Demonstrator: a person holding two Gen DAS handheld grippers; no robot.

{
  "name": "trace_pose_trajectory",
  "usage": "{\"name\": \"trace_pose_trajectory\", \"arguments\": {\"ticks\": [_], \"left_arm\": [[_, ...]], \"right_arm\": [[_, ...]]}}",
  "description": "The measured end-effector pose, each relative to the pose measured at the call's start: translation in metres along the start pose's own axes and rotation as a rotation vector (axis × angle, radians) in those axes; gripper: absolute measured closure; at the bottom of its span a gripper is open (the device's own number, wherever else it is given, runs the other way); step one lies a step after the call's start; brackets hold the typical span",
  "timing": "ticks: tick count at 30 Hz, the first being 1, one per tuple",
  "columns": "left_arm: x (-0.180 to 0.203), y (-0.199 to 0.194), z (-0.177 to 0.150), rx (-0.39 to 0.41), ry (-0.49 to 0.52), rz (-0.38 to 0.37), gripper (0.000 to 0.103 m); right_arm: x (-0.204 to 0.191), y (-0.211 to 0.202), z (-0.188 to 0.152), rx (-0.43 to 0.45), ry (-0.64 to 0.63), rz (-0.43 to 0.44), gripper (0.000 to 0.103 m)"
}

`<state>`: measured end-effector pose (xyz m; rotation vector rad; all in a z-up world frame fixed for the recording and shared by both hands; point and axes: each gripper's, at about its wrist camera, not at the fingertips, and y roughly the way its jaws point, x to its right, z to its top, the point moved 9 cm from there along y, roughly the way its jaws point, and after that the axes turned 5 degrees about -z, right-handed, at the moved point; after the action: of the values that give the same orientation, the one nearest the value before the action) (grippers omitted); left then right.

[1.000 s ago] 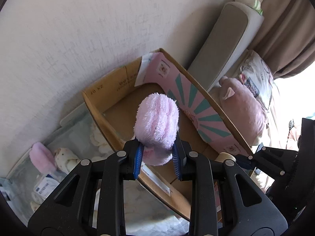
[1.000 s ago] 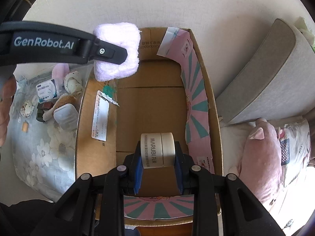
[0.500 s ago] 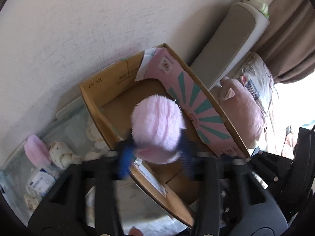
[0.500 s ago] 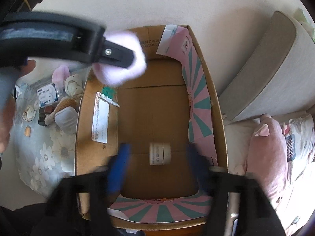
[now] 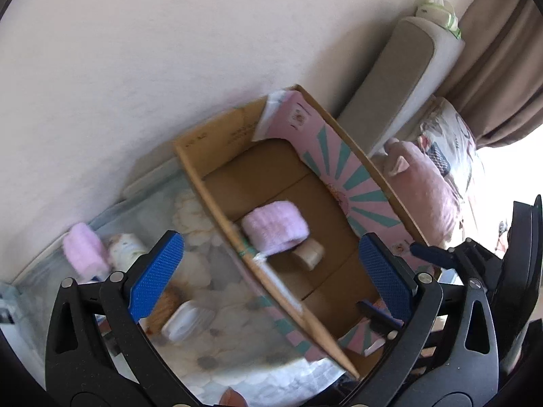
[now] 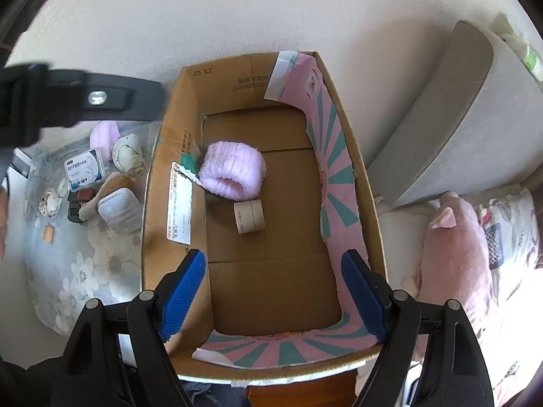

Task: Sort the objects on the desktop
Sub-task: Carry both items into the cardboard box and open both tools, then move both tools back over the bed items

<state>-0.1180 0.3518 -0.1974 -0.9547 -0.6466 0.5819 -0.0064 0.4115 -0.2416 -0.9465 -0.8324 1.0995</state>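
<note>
An open cardboard box [image 6: 152, 203] with a pink and teal liner stands below both grippers. A fluffy pink wristband [image 6: 232, 174] lies on its floor near the left wall, with a beige tape roll [image 6: 249, 216] right beside it. My right gripper [image 6: 273, 256] hangs open over the box's near end, nothing between its blue pads. In the left wrist view the wristband [image 5: 275, 230] and the tape roll [image 5: 309, 254] lie far below my left gripper [image 5: 271, 240]. Its jaws are opening wide, with nothing between them. The box wall [image 5: 200, 173] runs under it.
Left of the box, a floral cloth [image 6: 78, 271] carries a second pink wristband [image 6: 105, 134], a cream plush toy [image 6: 128, 152], a labelled packet [image 6: 84, 169] and a white case [image 6: 119, 210]. A grey cushion [image 6: 441, 118] and a pink plush pillow [image 6: 454, 254] lie to the right.
Both grippers have opened. The pink wristband left the left gripper and the tape roll left the right one; both now lie on the box floor. The left gripper has drawn back leftward.
</note>
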Motion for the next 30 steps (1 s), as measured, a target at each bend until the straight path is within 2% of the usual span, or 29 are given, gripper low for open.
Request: {"name": "trace_pose_trajectory", "arguments": {"ticks": [4, 8, 13, 16, 24, 30], "left_arm": [[-0.018, -0.031, -0.006, 0.053, 0.002, 0.044, 0.0], [-0.038, -0.057, -0.014, 0.074, -0.005, 0.077, 0.0], [-0.073, -0.1, -0.024, 0.093, -0.042, 0.143, 0.0], [-0.094, -0.134, -0.026, 0.132, -0.075, 0.176, 0.0], [-0.172, -0.216, -0.037, 0.205, -0.179, 0.323, 0.0], [-0.225, -0.247, -0.082, 0.222, -0.294, 0.393, 0.0]], "right_arm": [[-0.001, -0.013, 0.005, 0.031, -0.025, -0.07, 0.024], [-0.004, -0.029, 0.017, 0.053, 0.008, -0.02, 0.024], [-0.012, -0.049, 0.033, 0.115, -0.023, -0.047, 0.024], [-0.022, -0.06, 0.042, 0.138, -0.041, -0.001, 0.024], [-0.083, -0.081, 0.07, 0.2, -0.137, 0.105, 0.024], [-0.144, -0.077, 0.081, 0.197, -0.238, 0.164, 0.024]]}}
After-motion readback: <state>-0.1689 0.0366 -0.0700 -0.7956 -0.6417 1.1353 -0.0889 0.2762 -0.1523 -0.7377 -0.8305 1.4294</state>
